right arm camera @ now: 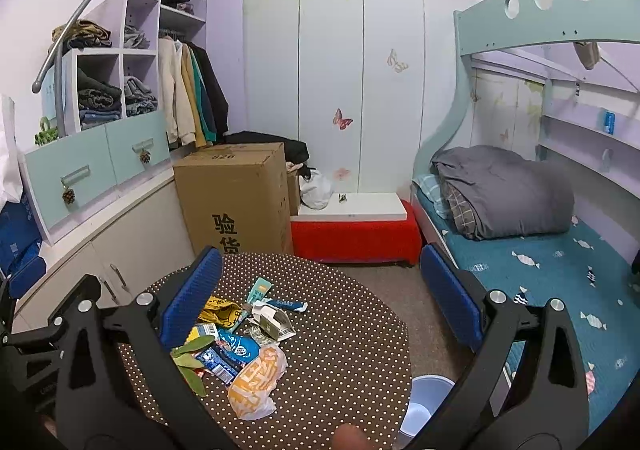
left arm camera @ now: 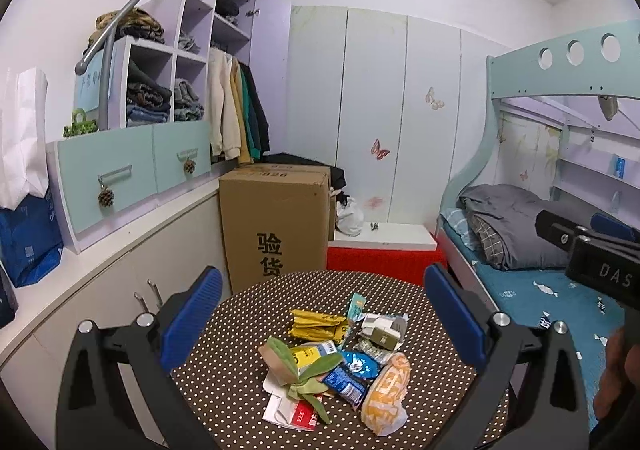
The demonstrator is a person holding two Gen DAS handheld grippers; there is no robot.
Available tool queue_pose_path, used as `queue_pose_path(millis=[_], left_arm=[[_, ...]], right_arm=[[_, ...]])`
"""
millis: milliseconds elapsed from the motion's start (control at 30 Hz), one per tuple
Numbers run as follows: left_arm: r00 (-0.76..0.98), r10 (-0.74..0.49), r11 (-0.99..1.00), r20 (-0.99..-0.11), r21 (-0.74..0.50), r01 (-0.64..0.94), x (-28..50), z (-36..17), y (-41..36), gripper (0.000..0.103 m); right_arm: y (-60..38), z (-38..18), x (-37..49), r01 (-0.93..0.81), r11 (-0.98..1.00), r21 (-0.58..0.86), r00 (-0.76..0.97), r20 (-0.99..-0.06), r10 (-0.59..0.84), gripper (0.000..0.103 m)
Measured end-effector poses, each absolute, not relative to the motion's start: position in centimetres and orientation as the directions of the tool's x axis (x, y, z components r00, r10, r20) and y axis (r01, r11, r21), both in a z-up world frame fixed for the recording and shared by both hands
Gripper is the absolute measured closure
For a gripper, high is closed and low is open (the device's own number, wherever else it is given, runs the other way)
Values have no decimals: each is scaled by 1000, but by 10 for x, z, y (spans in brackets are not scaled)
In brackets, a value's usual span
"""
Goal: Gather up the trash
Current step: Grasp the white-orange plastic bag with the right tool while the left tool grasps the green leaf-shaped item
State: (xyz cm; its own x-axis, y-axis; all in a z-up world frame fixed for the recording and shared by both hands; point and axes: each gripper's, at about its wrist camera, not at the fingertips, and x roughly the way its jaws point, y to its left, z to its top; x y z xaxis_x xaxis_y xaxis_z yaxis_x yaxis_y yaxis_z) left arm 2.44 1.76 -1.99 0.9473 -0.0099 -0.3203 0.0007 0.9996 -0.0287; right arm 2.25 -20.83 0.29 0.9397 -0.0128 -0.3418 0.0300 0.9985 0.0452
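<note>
A heap of trash lies on the round brown polka-dot table (left arm camera: 240, 378) (right arm camera: 352, 338): an orange-and-white wrapper (left arm camera: 386, 390) (right arm camera: 254, 382), a blue snack wrapper (left arm camera: 346, 386) (right arm camera: 224, 358), a yellow bag (left arm camera: 316, 324) (right arm camera: 218, 310), a crumpled white carton (left arm camera: 382, 330) (right arm camera: 272, 320), a teal card (left arm camera: 356, 306) (right arm camera: 259, 290) and green leaves (left arm camera: 304, 374) (right arm camera: 192, 354). My left gripper (left arm camera: 326, 326) hovers open above the pile, holding nothing. My right gripper (right arm camera: 320, 298) is open and empty over the table's right part; its body (left arm camera: 592, 254) shows at the right of the left wrist view.
A pale blue bin (right arm camera: 424, 406) stands on the floor just right of the table. Behind the table are a tall cardboard box (left arm camera: 276, 226) (right arm camera: 236, 198) and a red bench (left arm camera: 384, 258) (right arm camera: 356, 238). A bunk bed (right arm camera: 540, 262) fills the right; cabinets (left arm camera: 120, 250) line the left.
</note>
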Motion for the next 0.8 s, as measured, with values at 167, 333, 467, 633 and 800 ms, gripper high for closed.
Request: queue_pose_path(millis=[167,333,467,633,800], left_arm=[[926,20,999,-378,-34,-35,38,-41,32,4],[891,61,997,-450,-20,-79,51,-71,48,4],[861,79,996,-503,-3,-94,60,-94,61,4],[806,82,994,-586,-9,-108,68,-129,78,4],[753,69,996,-655,-1,-92,71,-162,82,4]], right_arm=[[-203,-19,48,10,999,40,908,-419,8,6],[-197,-66,81,-29,998,62,833,-550,58,6],[-187,-116,106,-73,994,84,738,-666,110,6],[-174,-173,129,-98,985,144,617,-768,173,6],[-163,-214,146,-116,968,220,531,-810,248,13]])
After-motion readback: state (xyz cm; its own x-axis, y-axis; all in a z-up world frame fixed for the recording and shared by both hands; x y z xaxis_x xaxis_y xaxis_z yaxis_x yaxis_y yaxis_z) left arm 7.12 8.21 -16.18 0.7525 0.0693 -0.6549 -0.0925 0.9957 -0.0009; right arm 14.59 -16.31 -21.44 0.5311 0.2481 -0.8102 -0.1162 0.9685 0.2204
